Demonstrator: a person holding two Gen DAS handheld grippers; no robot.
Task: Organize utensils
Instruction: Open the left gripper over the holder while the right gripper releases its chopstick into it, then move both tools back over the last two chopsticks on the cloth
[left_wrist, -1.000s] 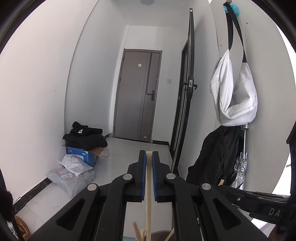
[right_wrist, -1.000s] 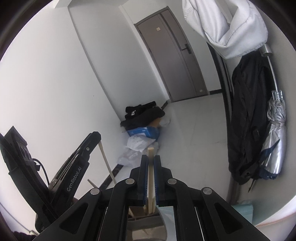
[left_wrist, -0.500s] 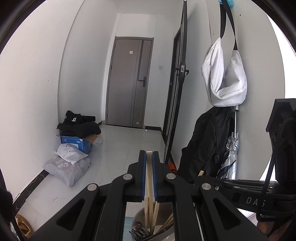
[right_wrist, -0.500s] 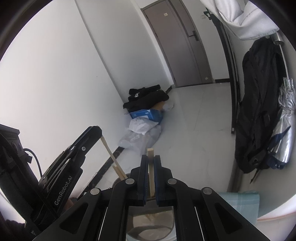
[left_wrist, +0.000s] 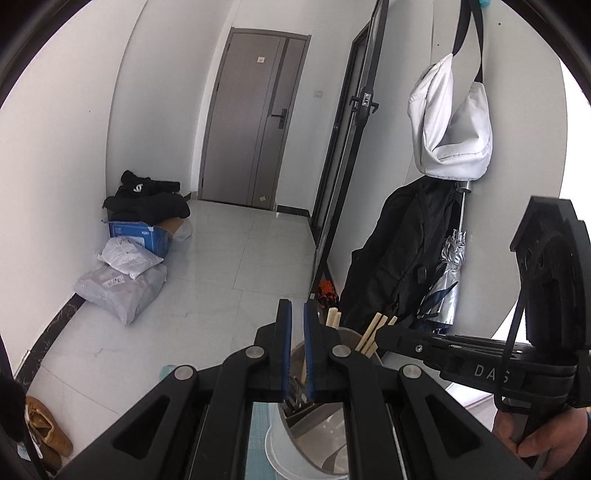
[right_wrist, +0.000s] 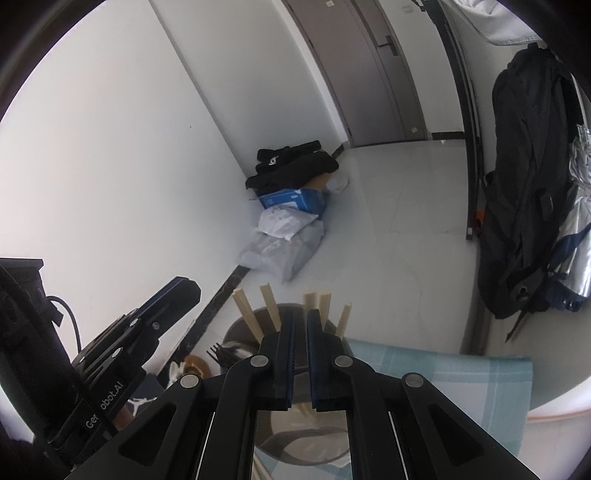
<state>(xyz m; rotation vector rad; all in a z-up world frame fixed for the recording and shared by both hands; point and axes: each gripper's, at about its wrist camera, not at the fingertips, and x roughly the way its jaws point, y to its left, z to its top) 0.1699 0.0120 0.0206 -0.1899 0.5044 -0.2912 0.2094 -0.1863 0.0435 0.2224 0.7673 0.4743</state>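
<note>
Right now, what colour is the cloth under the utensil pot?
Light blue checked cloth, clearest in the right wrist view.

The mouth of the holder (right_wrist: 240, 332) is crowded by upright chopsticks (right_wrist: 271, 308) and dark forks (right_wrist: 221, 356). Open room is left above the checked cloth (right_wrist: 443, 373) to the right. The left side is blocked by the left gripper (right_wrist: 181, 291).

Left claw (left_wrist: 297, 325) empty, nearly closed, above holder (left_wrist: 280, 439) with chopsticks (left_wrist: 371, 334).

One cup (right_wrist: 240, 332) holds five chopsticks (right_wrist: 271, 308) and one black fork (right_wrist: 221, 354). Two hand-held grippers (right_wrist: 300, 354) hover.
</note>
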